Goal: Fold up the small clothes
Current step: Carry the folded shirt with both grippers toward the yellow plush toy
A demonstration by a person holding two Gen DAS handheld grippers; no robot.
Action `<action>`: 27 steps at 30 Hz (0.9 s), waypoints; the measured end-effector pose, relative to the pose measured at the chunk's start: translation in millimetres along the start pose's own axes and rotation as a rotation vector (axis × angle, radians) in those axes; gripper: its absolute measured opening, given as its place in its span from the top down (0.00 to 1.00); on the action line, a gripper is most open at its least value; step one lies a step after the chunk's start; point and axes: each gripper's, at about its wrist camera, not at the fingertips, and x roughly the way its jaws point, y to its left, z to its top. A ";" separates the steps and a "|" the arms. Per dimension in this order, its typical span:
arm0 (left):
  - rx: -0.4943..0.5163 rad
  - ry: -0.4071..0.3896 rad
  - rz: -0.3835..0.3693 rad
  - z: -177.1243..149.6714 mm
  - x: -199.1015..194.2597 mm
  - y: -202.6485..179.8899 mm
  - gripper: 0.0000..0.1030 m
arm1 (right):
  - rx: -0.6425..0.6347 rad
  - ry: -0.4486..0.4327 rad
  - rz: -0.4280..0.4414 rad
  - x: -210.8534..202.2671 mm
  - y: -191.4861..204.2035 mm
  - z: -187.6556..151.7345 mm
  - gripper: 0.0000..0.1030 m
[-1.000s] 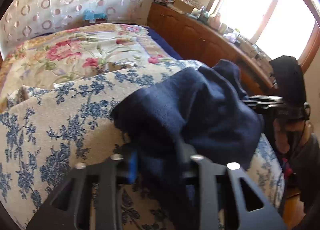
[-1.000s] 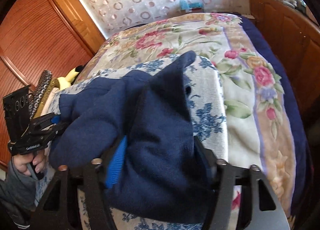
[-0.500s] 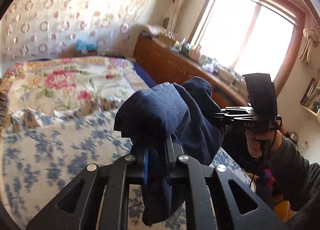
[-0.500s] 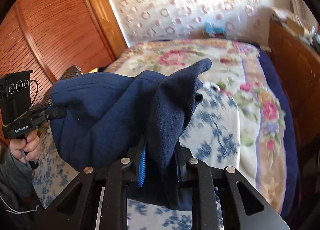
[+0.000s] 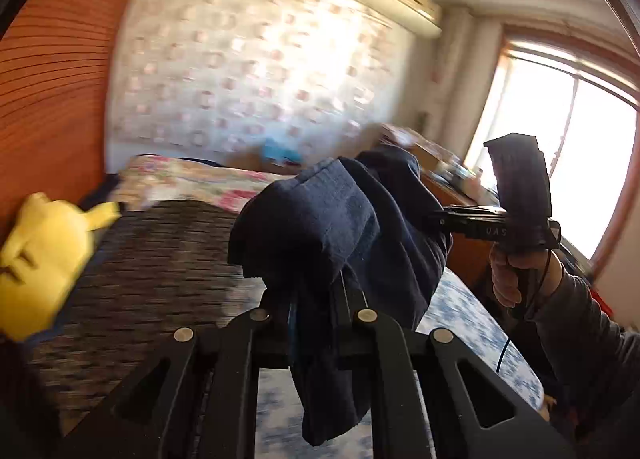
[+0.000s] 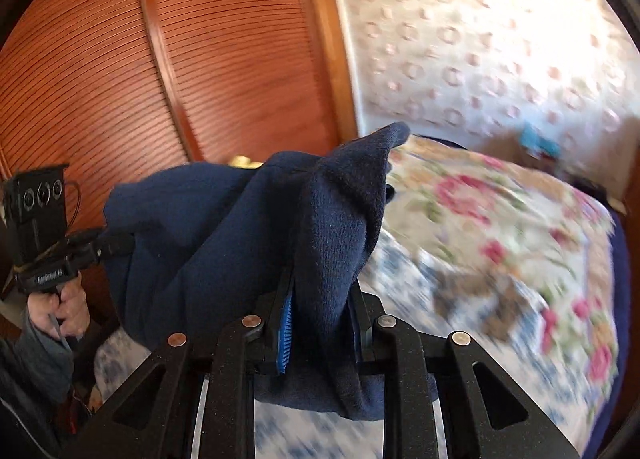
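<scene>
A small navy blue garment [image 5: 340, 227] hangs in the air above the bed, stretched between both grippers. In the left wrist view my left gripper [image 5: 316, 311] is shut on one bunched edge of it, with a tail of cloth drooping below the jaws. My right gripper [image 5: 440, 215] shows there at the right, pinching the far end. In the right wrist view my right gripper [image 6: 320, 323] is shut on a thick fold of the navy garment [image 6: 240, 227], and the left gripper [image 6: 116, 245] holds its other end at the left.
Below lies the bed with a blue-flowered cloth [image 6: 404, 271] over a pink floral bedspread [image 6: 500, 199]. A yellow plush toy [image 5: 40, 255] sits on a dark woven cover at the left. Slatted wooden doors [image 6: 160, 59] stand behind, a window [image 5: 580, 163] at the right.
Both grippers have lifted the garment off the bed and swung upward, so the views now take in the wall and doors. The right jaws narrowed onto the cloth.
</scene>
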 end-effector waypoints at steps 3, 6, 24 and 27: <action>-0.047 -0.023 0.072 -3.5 -13.4 36.5 0.88 | -0.053 0.018 0.042 44.6 21.1 28.8 0.79; -0.102 -0.032 0.121 -11.2 -20.1 66.2 0.88 | -0.092 0.049 0.079 88.9 40.3 51.0 0.80; -0.163 0.027 0.325 -57.4 -21.9 116.0 0.75 | -0.107 -0.035 -0.050 170.4 23.0 87.0 0.45; -0.128 -0.014 0.360 -53.8 -32.5 112.6 0.52 | -0.149 0.008 -0.019 174.2 37.9 66.7 0.44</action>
